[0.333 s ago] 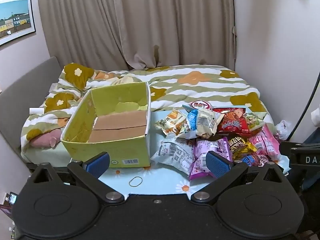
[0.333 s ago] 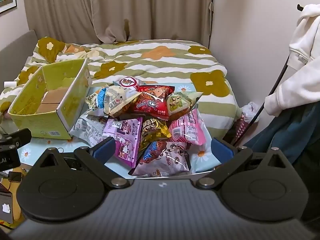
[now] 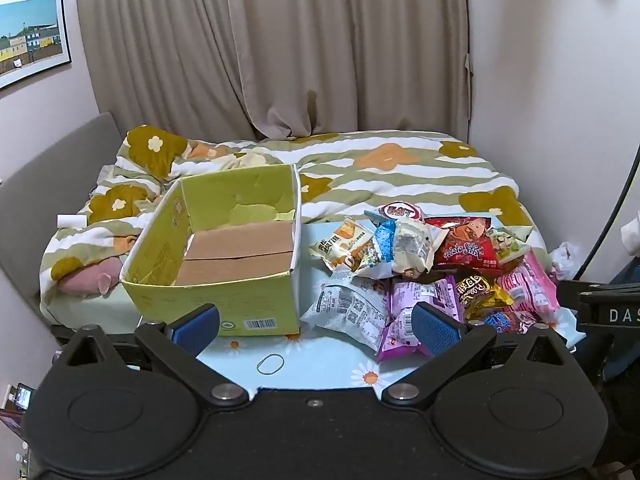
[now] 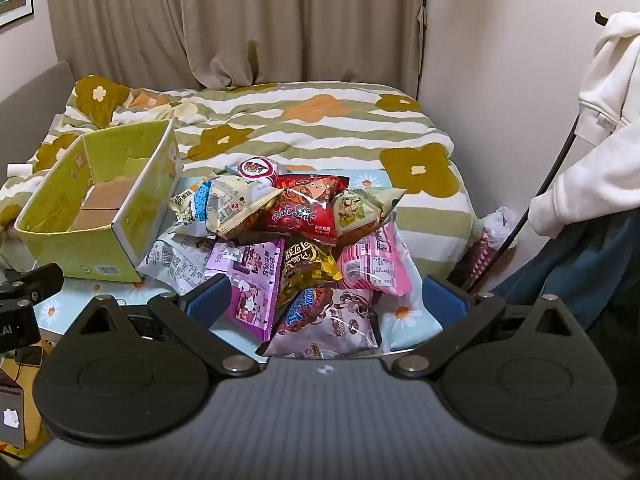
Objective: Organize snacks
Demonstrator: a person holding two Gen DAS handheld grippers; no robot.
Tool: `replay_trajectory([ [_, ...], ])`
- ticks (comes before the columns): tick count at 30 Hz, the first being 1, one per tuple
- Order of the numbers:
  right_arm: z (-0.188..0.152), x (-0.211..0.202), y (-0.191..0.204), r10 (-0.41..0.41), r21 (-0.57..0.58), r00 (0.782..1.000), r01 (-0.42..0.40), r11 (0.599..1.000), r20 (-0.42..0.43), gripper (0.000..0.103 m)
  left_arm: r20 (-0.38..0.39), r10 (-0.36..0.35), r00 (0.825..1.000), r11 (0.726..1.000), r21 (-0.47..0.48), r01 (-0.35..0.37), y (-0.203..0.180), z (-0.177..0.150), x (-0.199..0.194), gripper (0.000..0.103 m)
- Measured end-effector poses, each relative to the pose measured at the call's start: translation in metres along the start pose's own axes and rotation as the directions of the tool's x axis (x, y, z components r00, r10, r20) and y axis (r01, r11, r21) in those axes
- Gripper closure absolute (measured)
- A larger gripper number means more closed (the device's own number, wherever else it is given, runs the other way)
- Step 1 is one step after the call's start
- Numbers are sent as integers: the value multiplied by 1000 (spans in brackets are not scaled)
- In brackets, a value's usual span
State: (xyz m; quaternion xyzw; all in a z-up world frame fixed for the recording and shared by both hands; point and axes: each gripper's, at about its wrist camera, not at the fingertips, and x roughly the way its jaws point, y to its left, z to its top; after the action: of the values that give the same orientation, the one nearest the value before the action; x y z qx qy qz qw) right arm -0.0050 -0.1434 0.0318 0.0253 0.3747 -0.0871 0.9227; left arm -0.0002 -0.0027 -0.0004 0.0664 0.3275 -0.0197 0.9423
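A pile of snack packets [image 3: 432, 264] [image 4: 296, 240] lies on a light blue daisy cloth [image 3: 320, 360], to the right of an open yellow-green cardboard box [image 3: 224, 248] [image 4: 100, 208] with nothing but its brown bottom flaps inside. A red potato stick bag [image 4: 304, 208] tops the pile; purple [image 4: 252, 276], pink [image 4: 376, 260] and yellow [image 4: 304, 264] packets lie nearer. My left gripper [image 3: 316, 330] hangs open in front of the box and pile, holding nothing. My right gripper [image 4: 326, 304] is open above the near packets, not touching them.
A bed with a striped flower duvet [image 3: 400, 168] stretches behind, with curtains [image 3: 280, 48] at the back. A rubber band [image 3: 271, 364] lies on the cloth. A person in a white hoodie [image 4: 604, 120] stands at the right. A pink plush [image 3: 92, 280] lies left of the box.
Both grippers have barely shifted; the scene and the packets stay as they were.
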Motion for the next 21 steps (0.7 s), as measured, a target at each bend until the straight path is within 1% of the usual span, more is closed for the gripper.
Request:
replay_trajectory([
  [3,-4,0,1,1,0,1000,-1,1000,1,0,3,-5,1000,1000,-3,5,4,0,1,0],
  [4,2,0,-1,3,0,1000,-3,1000,2,0,2,-4,1000,1000,-3,4,4,0,2,0],
  [8,7,4,-1,1,-4,1000,-1,1000,4,0,5,-1,1000,1000,-7,1,4,1,4,0],
  [21,11,7,-1,-4,-2,1000,4,1000,2,0,6,-9,1000,1000,-12,9,5,2,8,0],
])
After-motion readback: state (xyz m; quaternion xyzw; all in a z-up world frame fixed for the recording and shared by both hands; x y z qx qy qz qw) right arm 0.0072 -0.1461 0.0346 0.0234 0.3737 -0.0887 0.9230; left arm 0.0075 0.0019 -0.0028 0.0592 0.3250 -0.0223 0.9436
